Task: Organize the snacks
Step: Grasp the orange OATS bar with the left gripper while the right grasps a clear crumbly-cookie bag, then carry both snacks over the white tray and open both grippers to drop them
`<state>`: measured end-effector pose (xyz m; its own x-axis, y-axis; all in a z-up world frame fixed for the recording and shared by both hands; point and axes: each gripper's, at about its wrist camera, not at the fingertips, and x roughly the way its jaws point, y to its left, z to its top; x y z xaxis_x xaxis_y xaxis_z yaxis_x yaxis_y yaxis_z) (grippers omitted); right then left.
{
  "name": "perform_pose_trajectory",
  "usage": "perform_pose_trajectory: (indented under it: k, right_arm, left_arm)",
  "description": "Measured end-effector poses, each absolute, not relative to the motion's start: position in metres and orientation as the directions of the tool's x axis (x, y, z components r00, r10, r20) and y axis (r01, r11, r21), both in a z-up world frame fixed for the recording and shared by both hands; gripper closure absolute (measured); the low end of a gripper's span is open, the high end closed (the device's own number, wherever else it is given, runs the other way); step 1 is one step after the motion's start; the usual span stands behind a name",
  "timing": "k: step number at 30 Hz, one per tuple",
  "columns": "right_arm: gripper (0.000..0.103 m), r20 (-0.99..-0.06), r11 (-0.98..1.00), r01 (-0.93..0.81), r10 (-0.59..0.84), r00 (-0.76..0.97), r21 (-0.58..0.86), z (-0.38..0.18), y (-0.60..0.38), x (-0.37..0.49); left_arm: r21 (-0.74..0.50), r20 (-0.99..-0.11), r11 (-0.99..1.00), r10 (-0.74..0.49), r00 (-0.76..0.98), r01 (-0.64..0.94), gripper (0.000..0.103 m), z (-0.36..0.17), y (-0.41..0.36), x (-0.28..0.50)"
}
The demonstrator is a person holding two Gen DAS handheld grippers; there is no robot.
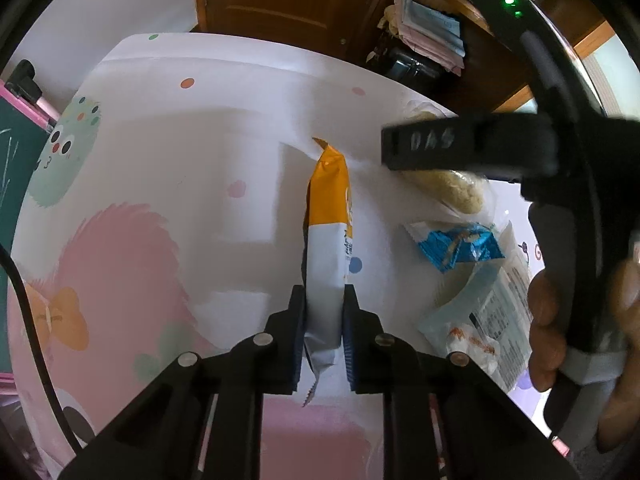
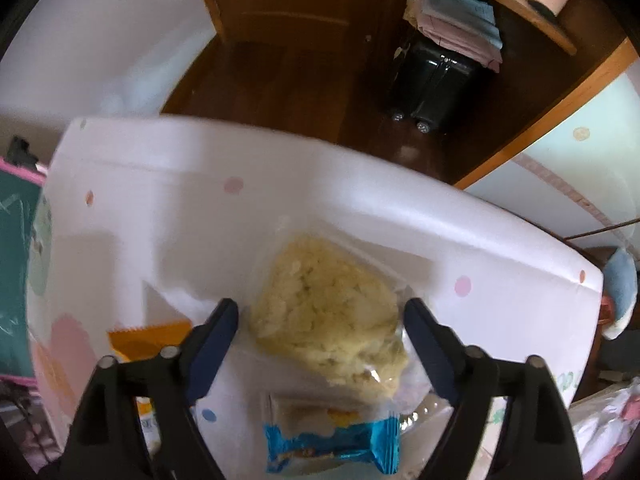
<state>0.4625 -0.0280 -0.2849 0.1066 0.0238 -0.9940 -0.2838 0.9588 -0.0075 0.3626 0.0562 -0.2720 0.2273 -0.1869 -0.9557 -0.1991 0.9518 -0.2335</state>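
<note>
My left gripper [image 1: 323, 300] is shut on an orange and white snack packet [image 1: 326, 240], held edge-up over the white cartoon-print table [image 1: 160, 200]. My right gripper [image 2: 320, 312] is open, its fingers either side of a clear bag of pale yellow crispy snack [image 2: 328, 312] lying on the table. In the left wrist view that gripper [image 1: 460, 148] hovers over the same bag [image 1: 452, 192]. A blue wrapped snack [image 2: 332, 444] lies just nearer, also seen in the left wrist view [image 1: 460, 248]. The orange packet's end [image 2: 148, 340] shows at left in the right wrist view.
A clear packet with a printed label [image 1: 480, 320] lies at the table's right. Beyond the far table edge [image 2: 280, 136] stand a black suitcase [image 2: 432, 80] topped with folded cloth, and a wooden door [image 2: 288, 0]. A green chalkboard [image 1: 12, 184] is at left.
</note>
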Motion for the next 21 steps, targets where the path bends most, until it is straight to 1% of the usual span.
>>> perform_pose_trajectory:
  k: [2, 4, 10, 14, 21]
  right_arm:
    - [0.031, -0.992, 0.95, -0.309, 0.0, 0.124, -0.038, -0.283, -0.024, 0.454]
    - [0.034, -0.991, 0.951, -0.306, 0.009, 0.134, -0.032, -0.278, -0.025, 0.447]
    - [0.034, -0.979, 0.956, -0.28, 0.136, 0.153, 0.089, -0.25, -0.035, 0.424]
    - [0.034, -0.959, 0.949, -0.269, 0.217, 0.185, 0.162, -0.219, -0.043, 0.406]
    - [0.034, -0.905, 0.928, -0.24, 0.342, 0.253, 0.284, -0.14, -0.08, 0.358]
  left_arm:
    - [-0.229, -0.956, 0.955, -0.185, 0.227, -0.19, 0.089, -0.269, 0.056, 0.361]
    - [-0.235, -0.954, 0.956, -0.191, 0.232, -0.178, 0.089, -0.266, 0.059, 0.357]
    - [-0.249, -0.942, 0.956, -0.202, 0.267, -0.153, 0.089, -0.244, 0.063, 0.345]
    - [-0.266, -0.924, 0.958, -0.222, 0.31, -0.106, 0.089, -0.21, 0.065, 0.328]
    - [-0.27, -0.89, 0.963, -0.258, 0.377, 0.021, 0.089, -0.134, 0.068, 0.277]
